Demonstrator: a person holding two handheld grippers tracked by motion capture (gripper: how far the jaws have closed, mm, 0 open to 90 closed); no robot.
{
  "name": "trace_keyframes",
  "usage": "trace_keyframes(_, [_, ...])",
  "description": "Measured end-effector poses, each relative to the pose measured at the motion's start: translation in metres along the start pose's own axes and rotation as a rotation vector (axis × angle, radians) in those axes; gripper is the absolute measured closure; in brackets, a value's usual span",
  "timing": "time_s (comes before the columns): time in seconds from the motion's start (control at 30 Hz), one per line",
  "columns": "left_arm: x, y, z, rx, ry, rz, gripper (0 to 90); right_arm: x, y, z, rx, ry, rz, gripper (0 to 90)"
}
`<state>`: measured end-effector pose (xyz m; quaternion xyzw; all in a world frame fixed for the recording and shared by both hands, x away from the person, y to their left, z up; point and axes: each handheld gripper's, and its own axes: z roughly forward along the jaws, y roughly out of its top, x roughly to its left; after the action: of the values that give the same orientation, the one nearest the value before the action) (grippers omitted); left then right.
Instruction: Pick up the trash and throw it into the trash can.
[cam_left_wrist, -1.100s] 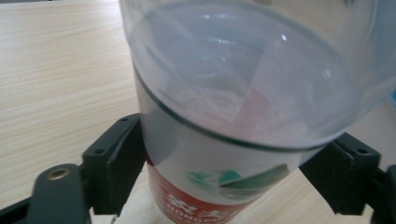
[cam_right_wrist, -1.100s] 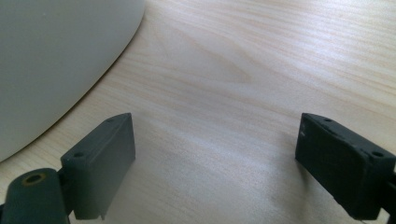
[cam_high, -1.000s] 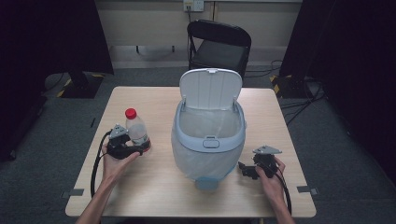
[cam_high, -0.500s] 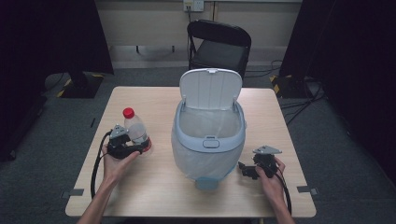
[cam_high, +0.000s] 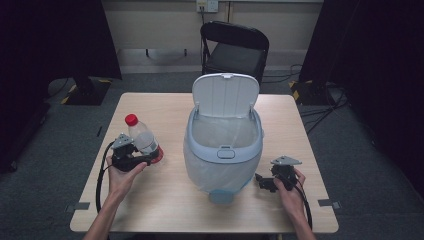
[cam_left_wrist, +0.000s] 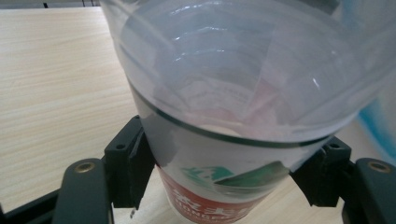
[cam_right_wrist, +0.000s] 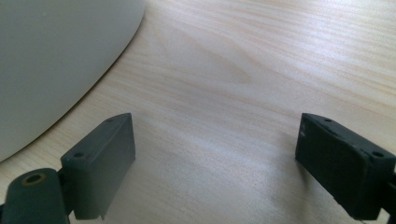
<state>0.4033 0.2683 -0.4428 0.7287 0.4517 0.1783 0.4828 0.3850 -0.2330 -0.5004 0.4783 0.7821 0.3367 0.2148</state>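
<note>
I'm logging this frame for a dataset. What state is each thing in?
Bin lid: open, upright.
Bin: lined with a bag, looks empty.
Bottle: capped, tilted, gripped.
Left gripper: shut on the bottle.
Right gripper: open, holding nothing.
Chair: unoccupied.

Bright overhead light on the table (cam_high: 165, 200), dark surroundings, soft blur in close views.
</note>
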Motion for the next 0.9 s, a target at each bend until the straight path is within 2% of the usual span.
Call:
trace_keyframes(0.13, [-0.004,0.006,-0.007,-0.028,-0.032,-0.011,30.1,0.000,0.000,0.000,0.001,0.002,-0.001,10.9])
trace_keyframes(0.2, [-0.005,0.009,-0.009,-0.024,-0.032,0.004,30.1,0.000,0.000,0.000,0.000,0.002,-0.001,10.9])
trace_keyframes(0.37, [-0.006,0.014,-0.016,-0.050,-0.052,-0.004,30.1,0.000,0.000,0.000,0.001,0.002,-0.002,10.9])
trace_keyframes(0.5, [-0.011,0.019,-0.023,-0.061,-0.052,0.020,30.1,0.000,0.000,0.000,0.000,0.002,-0.002,10.9])
trace_keyframes(0.53, [-0.012,0.020,-0.025,-0.063,-0.056,0.026,30.0,0.000,0.000,0.000,0.001,0.002,-0.002,10.9])
trace_keyframes(0.6, [-0.014,0.022,-0.027,-0.077,-0.078,0.011,30.0,0.000,0.000,0.000,0.000,0.002,-0.002,10.9])
trace_keyframes(0.8, [-0.023,0.028,-0.032,-0.080,-0.088,0.051,30.0,0.000,0.000,0.000,0.001,0.002,-0.001,10.9])
trace_keyframes(0.9, [-0.026,0.032,-0.035,-0.093,-0.104,0.055,30.0,0.000,0.000,0.000,0.001,0.002,-0.001,10.9])
